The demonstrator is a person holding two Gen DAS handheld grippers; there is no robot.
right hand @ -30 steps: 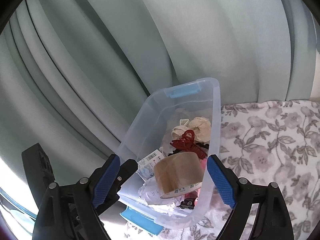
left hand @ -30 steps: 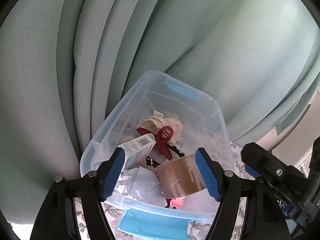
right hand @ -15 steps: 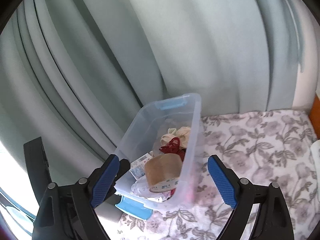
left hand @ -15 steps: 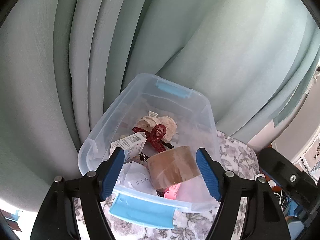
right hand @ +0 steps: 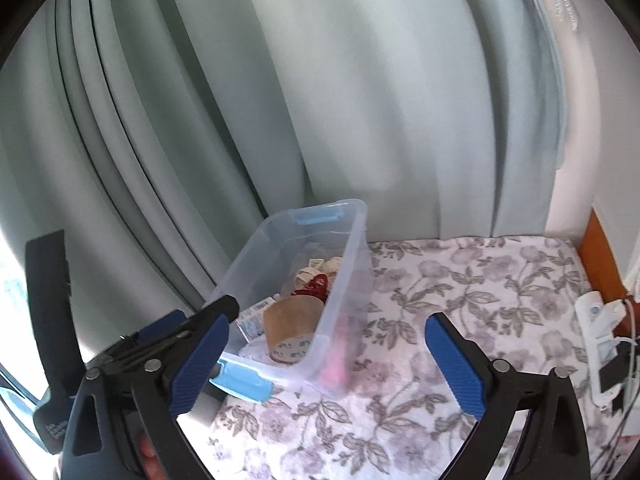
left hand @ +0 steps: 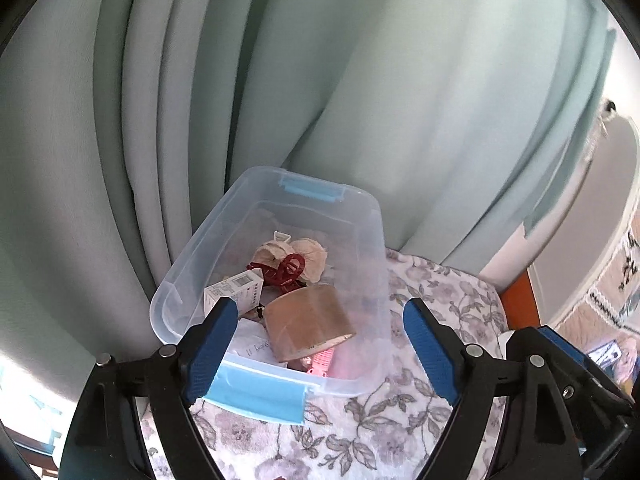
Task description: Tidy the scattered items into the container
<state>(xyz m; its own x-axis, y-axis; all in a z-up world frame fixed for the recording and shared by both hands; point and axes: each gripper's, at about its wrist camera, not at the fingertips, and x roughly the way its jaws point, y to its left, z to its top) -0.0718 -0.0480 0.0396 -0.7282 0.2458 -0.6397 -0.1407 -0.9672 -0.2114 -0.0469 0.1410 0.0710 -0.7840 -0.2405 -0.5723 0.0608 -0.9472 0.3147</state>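
Bin (left hand: 376, 240) on floral cloth (left hand: 440, 304), against curtain (left hand: 360, 80); holds tape roll (left hand: 308, 326), red clip (left hand: 286, 272), box (left hand: 236, 292), papers. Left gripper (left hand: 316, 344) and right gripper (right hand: 326, 362): jaws opening, nothing between pads. Step: release done, apparently last item stowed. Next: scan cloth for strays; white object (right hand: 598, 334) at edge, identity unclear.

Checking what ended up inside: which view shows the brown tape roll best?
Left wrist view: the tape roll is seen from above, whole, inside the clear container. In the right wrist view the tape roll is partly behind the container wall.
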